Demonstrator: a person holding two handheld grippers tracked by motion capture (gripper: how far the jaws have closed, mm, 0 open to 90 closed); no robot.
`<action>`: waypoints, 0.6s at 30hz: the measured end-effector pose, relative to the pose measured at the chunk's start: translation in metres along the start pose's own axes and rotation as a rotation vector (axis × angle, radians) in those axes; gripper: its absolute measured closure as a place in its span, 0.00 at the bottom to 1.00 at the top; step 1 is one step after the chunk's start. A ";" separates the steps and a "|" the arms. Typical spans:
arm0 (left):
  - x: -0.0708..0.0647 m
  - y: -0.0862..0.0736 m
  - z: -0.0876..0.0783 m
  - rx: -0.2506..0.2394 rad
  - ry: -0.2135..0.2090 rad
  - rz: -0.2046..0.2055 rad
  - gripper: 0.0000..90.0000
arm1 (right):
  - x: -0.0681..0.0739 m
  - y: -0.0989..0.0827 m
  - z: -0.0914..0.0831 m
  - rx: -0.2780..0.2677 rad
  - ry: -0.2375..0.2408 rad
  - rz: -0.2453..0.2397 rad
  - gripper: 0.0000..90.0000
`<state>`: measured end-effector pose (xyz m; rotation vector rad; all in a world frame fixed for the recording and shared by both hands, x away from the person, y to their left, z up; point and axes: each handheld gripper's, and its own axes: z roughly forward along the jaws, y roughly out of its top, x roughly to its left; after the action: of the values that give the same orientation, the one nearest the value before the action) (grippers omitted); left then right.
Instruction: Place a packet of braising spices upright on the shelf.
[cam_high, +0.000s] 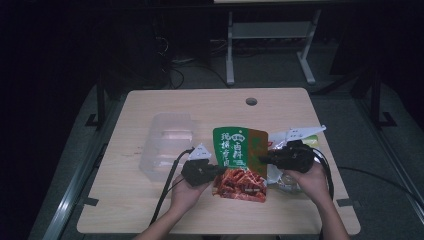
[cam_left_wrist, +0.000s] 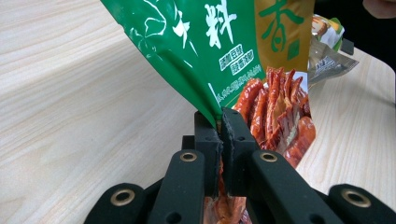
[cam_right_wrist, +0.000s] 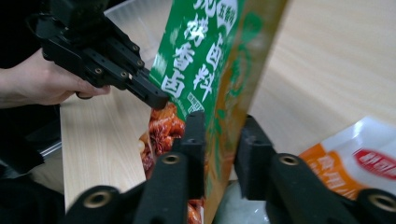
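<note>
Now the handover is midway — the left gripper is clamped on the green snack pouch's edge above the table, the right gripper loosened around it — next, the right must back off.

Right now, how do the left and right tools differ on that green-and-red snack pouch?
The left tool is shut, its pads pinching the green-and-red plastic snack pouch at its edge. The right tool stands apart, straddling the pouch's opposite edge without pressing. Both are black, hand-held, and level with the pouch raised off the table.
</note>
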<state>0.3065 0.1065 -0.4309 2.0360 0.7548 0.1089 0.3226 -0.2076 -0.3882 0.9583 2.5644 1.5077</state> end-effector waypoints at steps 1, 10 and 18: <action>0.000 0.000 0.000 -0.001 0.002 0.000 0.96 | -0.001 -0.001 0.003 0.009 0.006 0.009 0.79; -0.001 -0.002 -0.004 -0.011 0.007 0.016 0.97 | 0.000 -0.002 0.031 0.096 0.046 0.040 0.74; 0.000 -0.005 -0.007 -0.013 0.001 0.022 0.96 | 0.003 -0.002 0.041 0.109 0.084 0.026 0.92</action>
<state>0.3017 0.1134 -0.4311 2.0320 0.7310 0.1268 0.3319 -0.1744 -0.4111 0.9624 2.7288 1.4584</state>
